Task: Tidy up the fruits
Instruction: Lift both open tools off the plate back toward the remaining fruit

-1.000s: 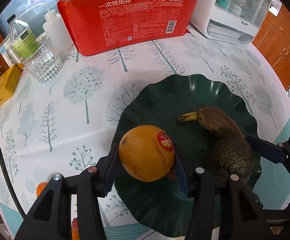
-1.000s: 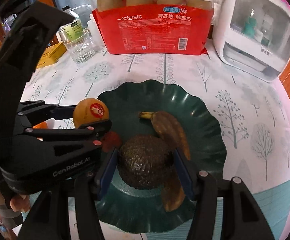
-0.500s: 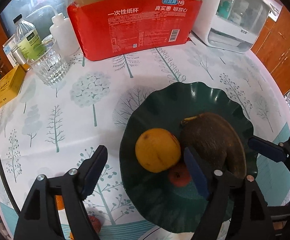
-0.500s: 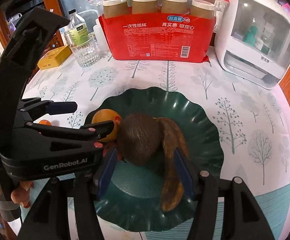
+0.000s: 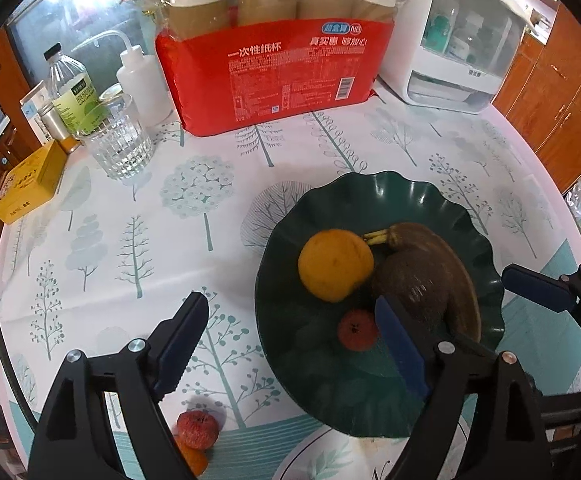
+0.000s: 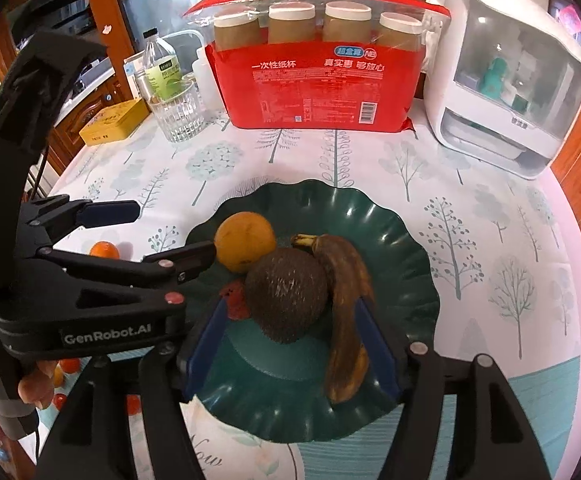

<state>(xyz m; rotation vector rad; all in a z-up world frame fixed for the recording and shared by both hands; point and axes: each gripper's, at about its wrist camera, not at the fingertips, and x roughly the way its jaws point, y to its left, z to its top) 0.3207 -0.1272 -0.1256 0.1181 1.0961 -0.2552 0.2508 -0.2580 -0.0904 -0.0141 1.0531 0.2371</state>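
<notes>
Since a second ago the left gripper (image 5: 286, 336) has let go of the orange (image 5: 335, 265) and drawn back from it; its jaws now stand wide apart with nothing between them, one finger over the tablecloth (image 5: 138, 240) at lower left of the frame and the other over the green plate (image 5: 402, 196). The orange lies on the left part of the plate, touching the dark brown round fruit (image 5: 418, 284) at frame centre-right. The right gripper (image 6: 294, 344) has likewise released that brown fruit, and its jaws are open and holding nothing, with the fruit and the browned banana (image 6: 346, 292) lying just ahead of its blue pads. The banana curves along the brown fruit's right side, its stem end near the orange. A small red fruit (image 5: 356, 330) sits on the plate just below the orange, beside the brown fruit. Off the plate, at the bottom left of the left wrist view, a red lychee-like fruit (image 5: 197, 429) rests on the cloth against a small orange fruit (image 5: 194, 460). In the upper part of the frame stand a red bag of paper cups (image 5: 274, 64), a ribbed glass (image 5: 118, 144) and a white appliance (image 5: 462, 36).
</notes>
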